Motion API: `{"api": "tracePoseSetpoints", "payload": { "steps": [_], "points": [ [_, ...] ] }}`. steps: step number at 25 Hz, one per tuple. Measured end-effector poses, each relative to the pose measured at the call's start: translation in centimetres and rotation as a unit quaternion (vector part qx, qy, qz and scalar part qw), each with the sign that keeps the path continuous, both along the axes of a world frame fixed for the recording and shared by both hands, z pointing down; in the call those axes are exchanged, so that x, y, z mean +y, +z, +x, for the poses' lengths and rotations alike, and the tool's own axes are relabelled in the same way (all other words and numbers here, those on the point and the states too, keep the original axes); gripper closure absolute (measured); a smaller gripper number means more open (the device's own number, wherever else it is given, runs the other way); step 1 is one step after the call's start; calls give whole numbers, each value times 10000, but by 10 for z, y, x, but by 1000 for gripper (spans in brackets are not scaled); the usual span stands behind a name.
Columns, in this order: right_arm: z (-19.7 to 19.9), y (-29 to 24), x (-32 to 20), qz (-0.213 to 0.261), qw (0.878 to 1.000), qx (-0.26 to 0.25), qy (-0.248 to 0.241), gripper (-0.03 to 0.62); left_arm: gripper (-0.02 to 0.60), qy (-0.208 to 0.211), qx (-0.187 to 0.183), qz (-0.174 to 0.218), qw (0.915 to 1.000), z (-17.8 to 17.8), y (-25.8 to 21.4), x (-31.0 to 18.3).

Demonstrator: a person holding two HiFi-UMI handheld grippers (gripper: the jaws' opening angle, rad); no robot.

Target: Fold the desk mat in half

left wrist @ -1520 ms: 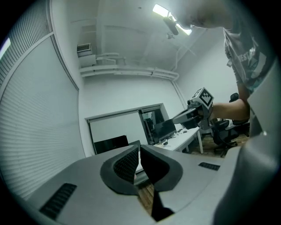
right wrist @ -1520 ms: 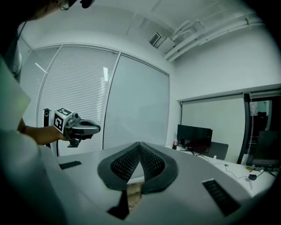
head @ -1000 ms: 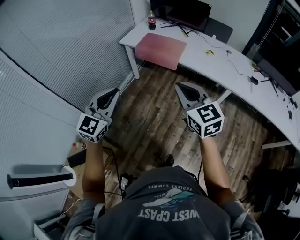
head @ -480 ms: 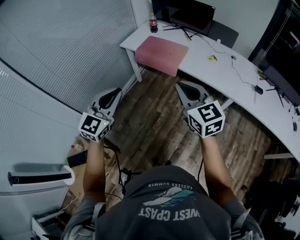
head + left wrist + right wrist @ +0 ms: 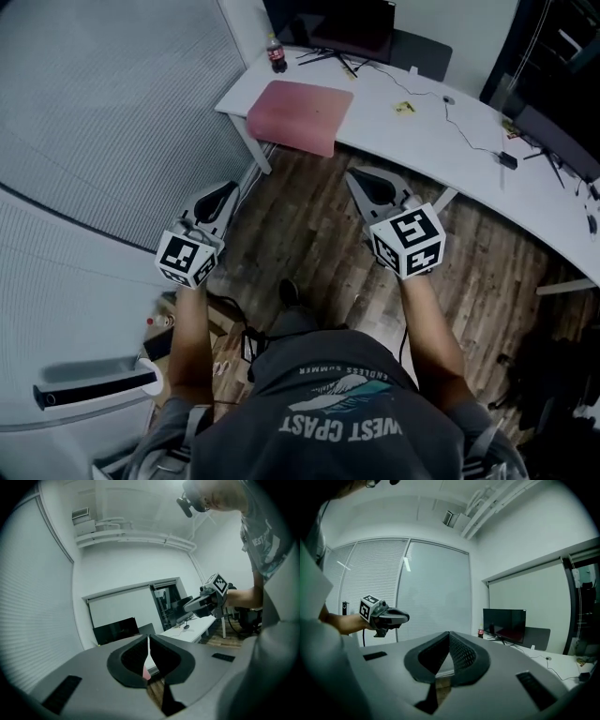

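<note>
A pink desk mat (image 5: 300, 114) lies flat at the left end of a long white desk (image 5: 441, 141) in the head view. A sliver of the desk mat (image 5: 147, 672) peeks under the jaws in the left gripper view. My left gripper (image 5: 228, 191) is shut and empty, held over the wooden floor short of the desk. My right gripper (image 5: 359, 177) is also shut and empty, a bit nearer the desk's front edge. Across the room each gripper shows in the other's view: the right gripper (image 5: 190, 605), the left gripper (image 5: 404, 618).
On the desk stand a dark monitor (image 5: 337, 26), a cola bottle (image 5: 275, 54), a yellow note (image 5: 404, 108) and cables. A white desk leg (image 5: 246, 145) stands by the window blinds (image 5: 112, 112). Boxes and cables (image 5: 211, 328) lie on the floor at the left.
Both grippers and the person have moved forward toward the desk. The mat and desk now sit lower and further left in the head view. A foot shows on the floor.
</note>
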State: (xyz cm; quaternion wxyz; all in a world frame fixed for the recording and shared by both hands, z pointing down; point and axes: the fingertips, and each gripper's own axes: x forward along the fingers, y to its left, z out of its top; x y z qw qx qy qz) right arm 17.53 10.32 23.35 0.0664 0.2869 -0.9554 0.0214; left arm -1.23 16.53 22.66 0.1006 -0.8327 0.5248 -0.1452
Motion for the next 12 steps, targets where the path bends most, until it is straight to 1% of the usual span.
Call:
{"api": "tracePoseSetpoints", "payload": {
  "steps": [8,12],
  "points": [
    [12,13,-46,-91,9979,130,622,568,553,718,136,-45,9973,14,15,-79],
    [0,16,-76,-211,9963,129,822,568,552,964,183,-63,9951,1,16,-120]
  ]
}}
